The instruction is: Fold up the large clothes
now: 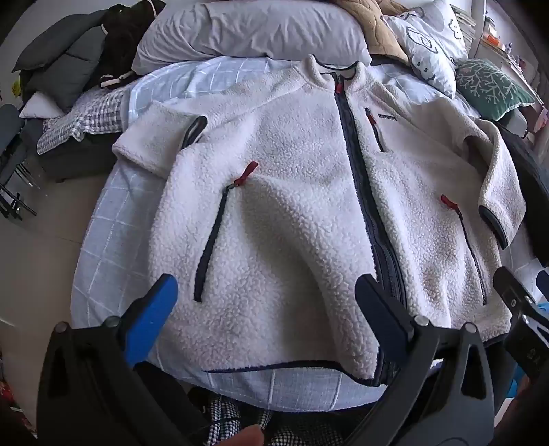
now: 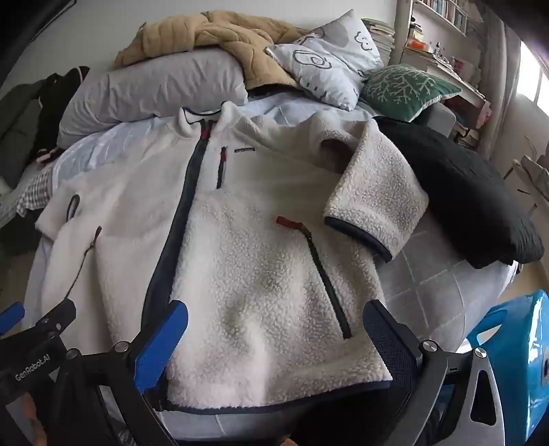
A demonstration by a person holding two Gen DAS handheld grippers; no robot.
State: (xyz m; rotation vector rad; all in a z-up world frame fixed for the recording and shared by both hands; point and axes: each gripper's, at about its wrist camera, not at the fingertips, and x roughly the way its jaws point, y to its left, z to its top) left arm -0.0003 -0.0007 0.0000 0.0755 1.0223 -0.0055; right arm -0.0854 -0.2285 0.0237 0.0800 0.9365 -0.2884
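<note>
A cream fleece jacket (image 1: 291, 192) with a navy front zip and red zip pulls lies flat, front up, on a bed with a pale blue checked sheet (image 1: 109, 236). Its collar points away from me. Both sleeves are folded in over the sides. My left gripper (image 1: 267, 302) is open and empty, hovering over the jacket's lower left front above the hem. My right gripper (image 2: 278, 326) is open and empty over the lower right front of the jacket (image 2: 260, 260), near the side pocket zip. The left gripper also shows in the right wrist view (image 2: 37, 319).
A grey pillow (image 1: 247, 27), a tan blanket (image 2: 212, 37), a printed pillow (image 2: 329, 58) and a green cushion (image 2: 405, 85) lie at the bed's head. A black garment (image 2: 466, 199) lies at the right. A blue stool (image 2: 514, 360) stands at the near right. Dark clothes (image 1: 68, 58) pile at the left.
</note>
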